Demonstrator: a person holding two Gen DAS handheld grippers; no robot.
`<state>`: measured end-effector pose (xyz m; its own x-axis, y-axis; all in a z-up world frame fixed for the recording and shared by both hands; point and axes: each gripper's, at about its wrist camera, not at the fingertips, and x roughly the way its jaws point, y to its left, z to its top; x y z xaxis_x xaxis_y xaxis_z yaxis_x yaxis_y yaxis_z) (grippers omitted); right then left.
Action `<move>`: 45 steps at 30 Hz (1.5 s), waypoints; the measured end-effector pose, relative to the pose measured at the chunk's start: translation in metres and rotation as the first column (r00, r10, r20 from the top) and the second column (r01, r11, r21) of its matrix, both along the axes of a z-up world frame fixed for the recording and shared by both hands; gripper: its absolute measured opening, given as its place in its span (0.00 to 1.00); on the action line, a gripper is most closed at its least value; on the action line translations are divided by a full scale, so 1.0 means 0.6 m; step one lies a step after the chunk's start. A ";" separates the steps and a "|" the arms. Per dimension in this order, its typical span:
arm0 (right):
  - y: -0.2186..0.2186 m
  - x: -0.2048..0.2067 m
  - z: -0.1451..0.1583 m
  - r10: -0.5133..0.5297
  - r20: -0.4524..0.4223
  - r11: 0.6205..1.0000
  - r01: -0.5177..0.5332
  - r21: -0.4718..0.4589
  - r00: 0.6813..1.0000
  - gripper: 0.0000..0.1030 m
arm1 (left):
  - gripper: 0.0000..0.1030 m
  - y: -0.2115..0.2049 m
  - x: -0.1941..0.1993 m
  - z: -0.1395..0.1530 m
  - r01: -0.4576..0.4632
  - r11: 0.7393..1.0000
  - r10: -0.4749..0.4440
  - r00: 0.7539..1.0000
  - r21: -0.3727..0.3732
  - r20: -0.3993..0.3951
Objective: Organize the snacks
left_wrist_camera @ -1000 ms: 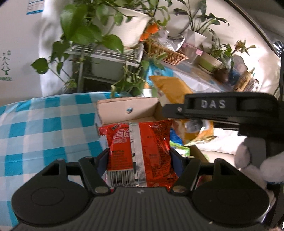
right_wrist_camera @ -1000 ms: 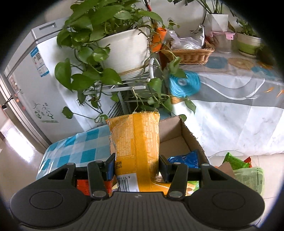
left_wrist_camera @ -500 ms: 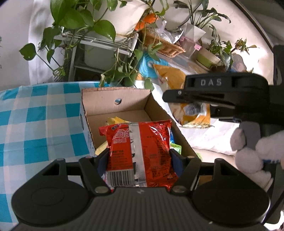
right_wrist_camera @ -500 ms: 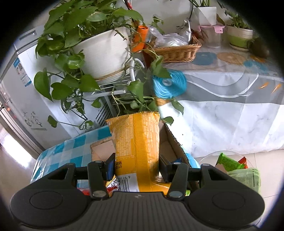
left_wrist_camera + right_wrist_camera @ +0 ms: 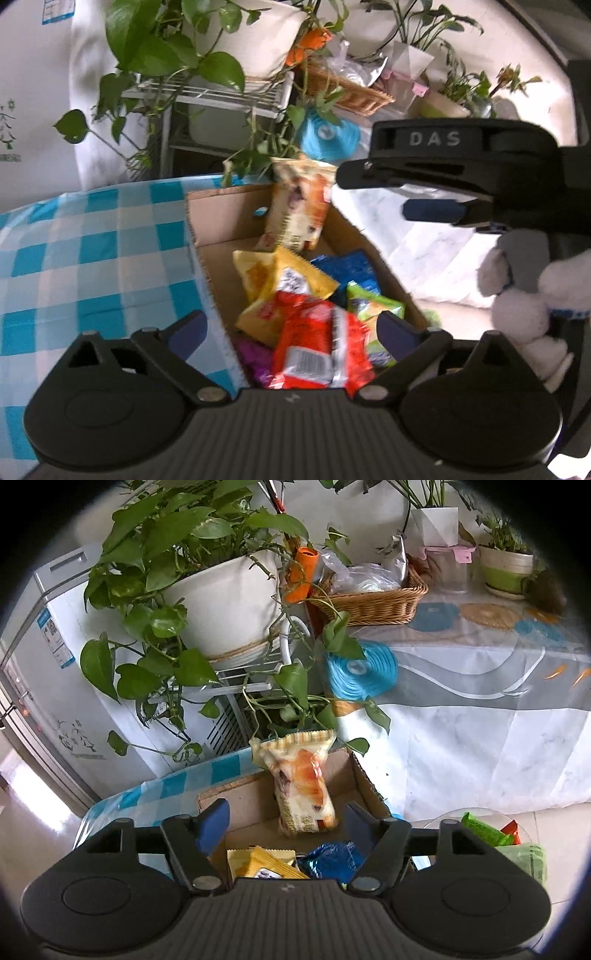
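A cardboard box [image 5: 218, 218] holds several snack packs beside a blue checked cloth. My left gripper [image 5: 291, 326] is open over the box; a red snack pack [image 5: 317, 350] lies loose between its fingers on the pile. My right gripper [image 5: 284, 821] is open above the box [image 5: 240, 794]. A yellow-orange snack pack [image 5: 304, 779] stands against the box's far wall, also in the left wrist view [image 5: 301, 206]. Yellow [image 5: 288, 280], blue [image 5: 351, 266] and green [image 5: 373, 302] packs lie in the box. The right gripper shows at the right in the left wrist view [image 5: 436, 195].
A potted plant [image 5: 221, 598] on a white wire stand hangs over the box's far side. A table with a wicker basket [image 5: 373, 598] stands to the right. More snack packs [image 5: 491, 834] lie on the floor at the right. The checked cloth [image 5: 92, 236] lies left.
Both grippers opened. The red pack dropped from the left gripper onto the pile. The yellow-orange pack left the right gripper and now stands in the box.
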<state>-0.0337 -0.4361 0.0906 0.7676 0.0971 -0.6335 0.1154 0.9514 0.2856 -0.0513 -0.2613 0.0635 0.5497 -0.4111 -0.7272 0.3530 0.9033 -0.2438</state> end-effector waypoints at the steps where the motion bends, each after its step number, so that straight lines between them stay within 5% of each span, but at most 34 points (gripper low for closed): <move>1: 0.002 -0.002 0.001 -0.001 -0.002 1.000 0.001 -0.004 1.000 0.77 | 0.95 0.002 -0.001 0.000 -0.007 1.000 0.007 1.000 0.009 -0.007; 23: -0.010 -0.100 -0.016 -0.229 -0.119 0.973 0.226 -0.039 0.966 0.92 | 0.95 0.052 -0.014 -0.003 -0.100 0.986 0.107 0.993 0.133 -0.052; 45: 0.039 -0.146 -0.045 -0.259 -0.215 0.956 0.218 -0.196 0.942 0.96 | 0.99 0.035 -0.016 0.021 -0.125 0.960 0.126 0.992 0.252 0.014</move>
<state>-0.1213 -0.4127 0.0633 0.5817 -0.1933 -0.7901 0.3892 0.9191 0.0617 -0.0607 -0.2401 0.0761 0.5831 -0.1421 -0.7999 0.2326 0.9726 -0.0032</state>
